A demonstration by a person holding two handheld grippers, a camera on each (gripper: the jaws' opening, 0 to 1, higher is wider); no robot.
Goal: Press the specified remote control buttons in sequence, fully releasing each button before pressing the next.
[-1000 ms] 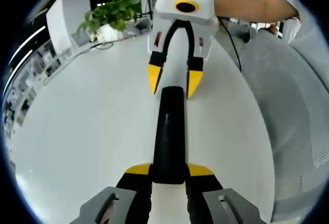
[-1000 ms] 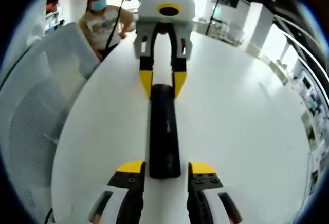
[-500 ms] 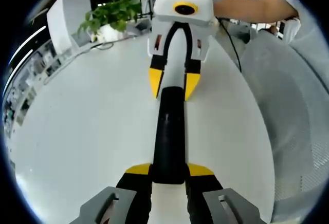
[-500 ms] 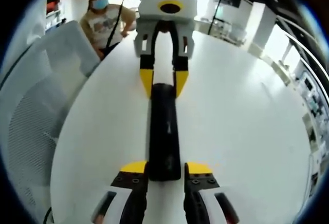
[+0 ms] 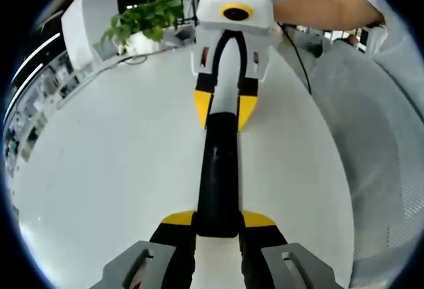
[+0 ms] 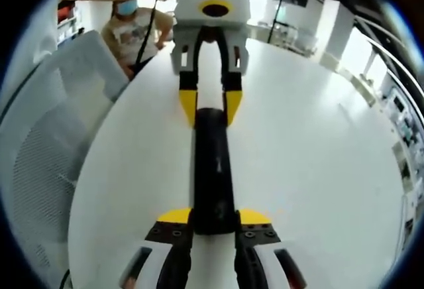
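The remote [image 5: 218,170] is clamped at opposite ends by the left gripper [image 5: 217,226] and right gripper [image 6: 207,221] (mid-tabletop [image 5: 99,170]). With both shut, buttons may be missed; twisting could be caused.

Long black plastic remote control [image 5: 219,176]: smooth, semi-gloss, soft highlights along its top face in the left gripper view; same sheen in the right gripper view [image 6: 213,170].

Round white counter [image 5: 106,170]: smooth, satin, faintly reflective, no grain or texture.

Left gripper [image 5: 218,221]: black matt plastic fingers [image 5: 177,223] with yellow matt tips, grey moulded plastic behind.

Right gripper [image 5: 226,110]: glossy white plastic shell, black trim, yellow fingers. Its own fingers [image 6: 173,217] in the right gripper view look the same matt yellow.

White mesh chair back [image 6: 40,163]: woven, perforated cloth-like finish, matt.

Green potted plant [image 5: 142,17]: leaves slightly glossy.
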